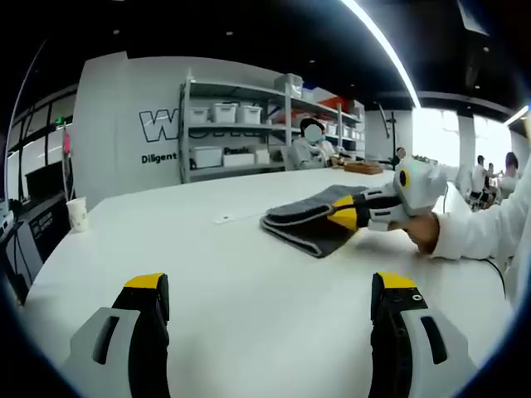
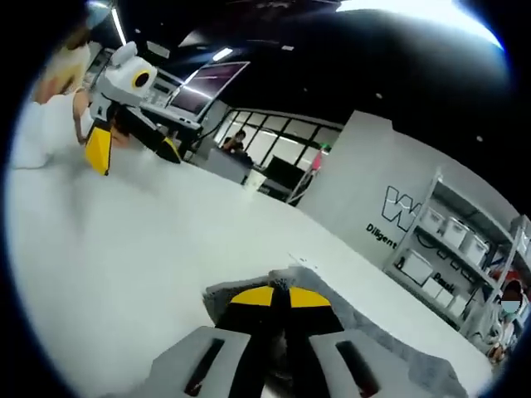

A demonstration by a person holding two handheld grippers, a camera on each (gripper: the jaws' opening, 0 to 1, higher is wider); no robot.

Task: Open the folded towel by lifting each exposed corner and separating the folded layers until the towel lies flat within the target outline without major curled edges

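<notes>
A folded grey towel point(image 1: 309, 222) lies on the white table point(image 1: 241, 274), toward its far right in the left gripper view. My right gripper point(image 1: 347, 214) comes in from the right, held by a hand point(image 1: 425, 233), its yellow tips closed on the towel's near corner. In the right gripper view its jaws point(image 2: 280, 298) are pressed together over the grey towel point(image 2: 365, 332). My left gripper point(image 1: 270, 286) stands open over bare table, well short of the towel. It also appears far off in the right gripper view point(image 2: 133, 149), with its jaws spread.
A paper cup point(image 1: 77, 213) stands near the table's left edge, also seen as the cup point(image 2: 254, 180). A small white tag point(image 1: 226, 218) lies left of the towel. Shelves with bins point(image 1: 236, 124) and a seated person point(image 1: 311, 148) are beyond the table.
</notes>
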